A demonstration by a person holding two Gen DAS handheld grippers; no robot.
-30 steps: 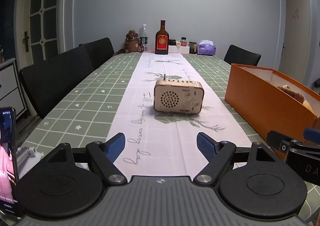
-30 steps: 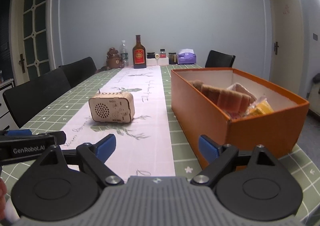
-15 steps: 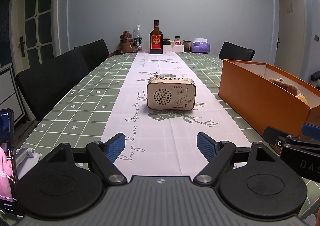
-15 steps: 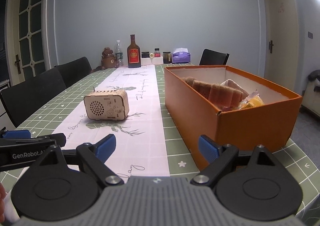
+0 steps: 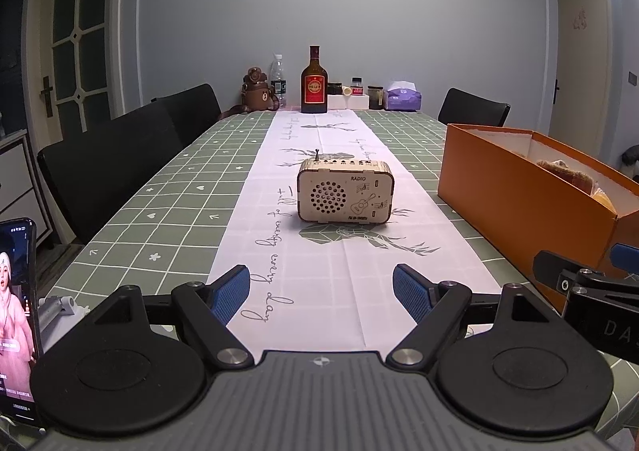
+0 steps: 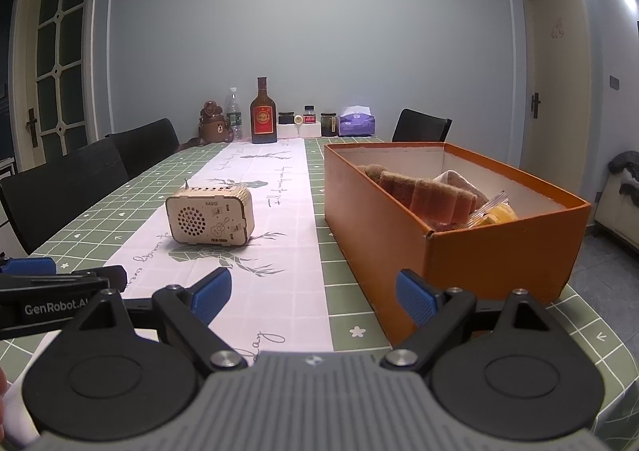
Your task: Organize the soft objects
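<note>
Sponges (image 6: pixel 429 197) in the orange box (image 6: pixel 499 251), both my tongs apart and empty.

The soft things lie packed at the box's near end, right of the wooden radio (image 6: pixel 209 217). My right gripper (image 6: pixel 311 293) hangs just before the box, my left gripper (image 5: pixel 321 293) faces the radio. I judge I'm between picks; next I reach over the wall, squeezing gently.

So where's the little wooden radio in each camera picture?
Left wrist view: the wooden radio sits near the middle, on the white runner, left of the orange box.
Right wrist view: the radio sits left of centre, again left of the box.
Shared landmark: the brown bottle with the red label at the far end.
</note>
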